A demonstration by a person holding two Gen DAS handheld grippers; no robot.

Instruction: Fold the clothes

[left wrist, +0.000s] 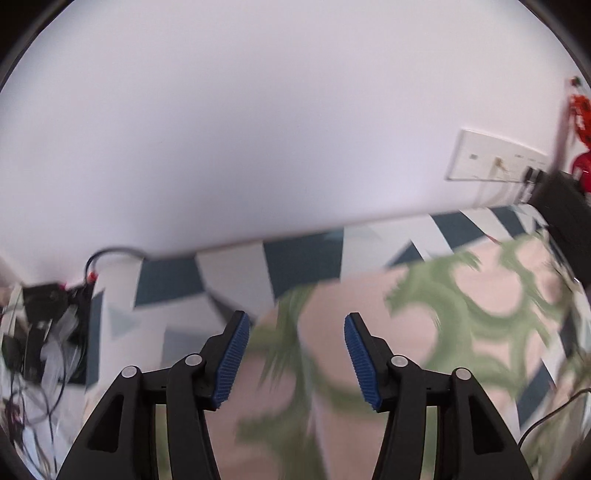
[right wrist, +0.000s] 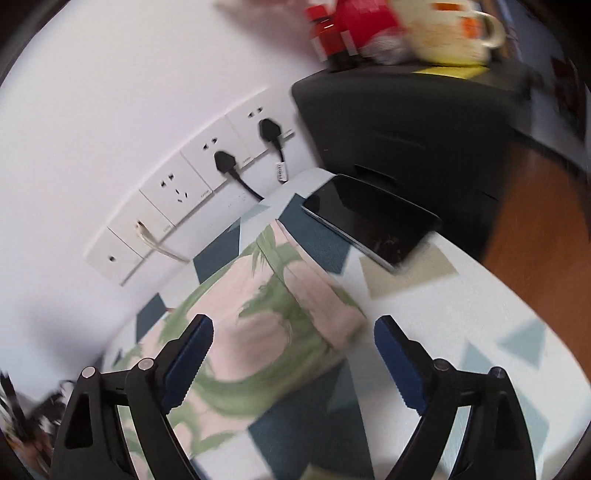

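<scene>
A pink garment with a green leaf print (left wrist: pixel 461 306) lies on a table under a blue, grey and white patterned cloth (left wrist: pixel 229 273). In the left wrist view my left gripper (left wrist: pixel 297 356) hangs above the garment, its blue pads apart and nothing between them. In the right wrist view the same garment (right wrist: pixel 266 314) lies flat with a folded edge toward the right. My right gripper (right wrist: pixel 293 363) stands wide open over that edge, its fingers (right wrist: pixel 397 354) clear of the fabric. Both views are blurred.
A white wall with a row of sockets (right wrist: pixel 192 195) and plugged black cables (right wrist: pixel 225 162) runs behind the table. A dark tablet (right wrist: pixel 369 221) lies at the table's far end beside a black box (right wrist: pixel 406 133) bearing a mug (right wrist: pixel 454 33) and red items. Cables and black devices (left wrist: pixel 44 306) sit at left.
</scene>
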